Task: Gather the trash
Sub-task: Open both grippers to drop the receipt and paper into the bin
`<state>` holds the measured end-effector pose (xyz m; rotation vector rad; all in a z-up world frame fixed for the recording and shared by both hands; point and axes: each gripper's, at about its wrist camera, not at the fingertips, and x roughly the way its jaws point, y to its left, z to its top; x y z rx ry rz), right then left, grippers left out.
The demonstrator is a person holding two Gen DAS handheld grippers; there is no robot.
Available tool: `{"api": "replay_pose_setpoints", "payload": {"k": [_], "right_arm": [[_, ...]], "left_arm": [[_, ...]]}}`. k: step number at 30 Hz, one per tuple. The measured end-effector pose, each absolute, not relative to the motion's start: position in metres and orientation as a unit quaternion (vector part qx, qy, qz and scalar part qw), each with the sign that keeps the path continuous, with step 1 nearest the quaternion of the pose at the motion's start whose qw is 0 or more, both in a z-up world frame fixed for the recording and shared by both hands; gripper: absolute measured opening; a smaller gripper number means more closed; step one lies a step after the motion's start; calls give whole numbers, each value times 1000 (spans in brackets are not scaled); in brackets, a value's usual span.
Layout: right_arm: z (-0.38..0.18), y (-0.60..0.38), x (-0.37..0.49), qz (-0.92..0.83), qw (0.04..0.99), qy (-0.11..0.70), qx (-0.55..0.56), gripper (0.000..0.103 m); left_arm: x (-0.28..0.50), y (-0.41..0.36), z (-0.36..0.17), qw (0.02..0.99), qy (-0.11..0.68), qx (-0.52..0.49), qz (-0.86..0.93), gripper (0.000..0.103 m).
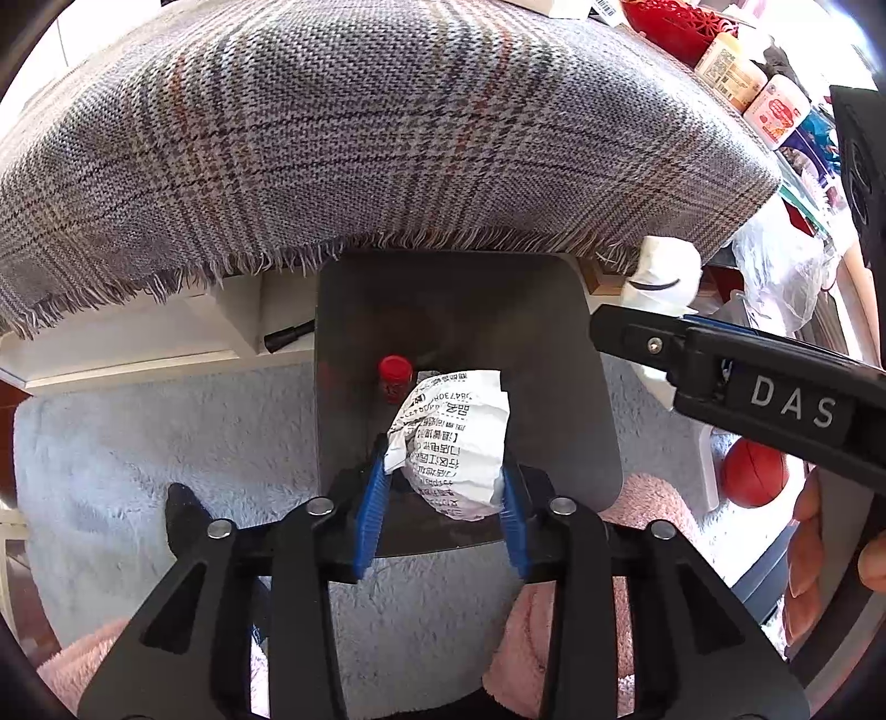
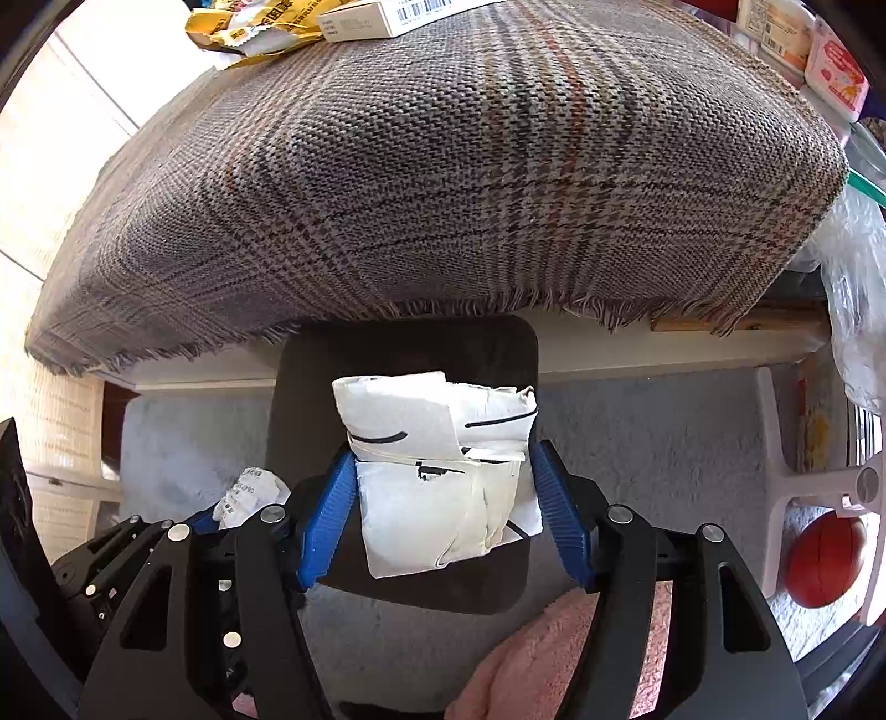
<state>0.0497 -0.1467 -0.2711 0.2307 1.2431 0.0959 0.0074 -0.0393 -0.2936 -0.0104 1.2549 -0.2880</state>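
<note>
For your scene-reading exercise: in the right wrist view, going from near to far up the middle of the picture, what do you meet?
Pink fuzzy sleeve → right gripper with a folded white paper packet between its blue fingers → dark bin → fringed plaid cloth → barcoded white box.

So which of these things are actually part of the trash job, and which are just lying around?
Part of the job:
- crumpled printed paper between the left gripper fingers
- folded white packet between the right gripper fingers
- dark bin below both

Just lying about:
- plaid cloth
- red ball
- white barcode box
</note>
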Motion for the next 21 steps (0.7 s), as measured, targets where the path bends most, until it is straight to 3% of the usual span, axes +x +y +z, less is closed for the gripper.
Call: {"api": "replay_pose_setpoints", "payload": {"k": [2, 6, 9, 12, 14, 17, 21], "right_arm": [[-271, -147, 50, 44, 805, 582, 110, 73], [-270, -149, 50, 45, 805, 580, 115, 75], [-267, -155, 49, 38, 808, 577, 113, 82], [-263, -163, 48, 31, 810, 574, 117, 83], [-262, -168, 47, 26, 809, 575, 119, 92], [-258, -176, 45, 19, 812, 571, 119, 93], [-250, -187, 43, 12, 814, 567, 122, 97]], "left_arm": [[7, -38, -294, 799, 586, -7, -133, 45], [7, -37, -292, 800, 584, -9, -136, 52], [6, -35, -288, 803, 581, -7, -132, 65], [6, -34, -285, 804, 580, -6, -132, 75], [5, -35, -284, 804, 580, -2, -130, 84], [4, -36, -277, 807, 575, 1, -133, 93], [4, -37, -264, 815, 564, 1, -136, 95]]}}
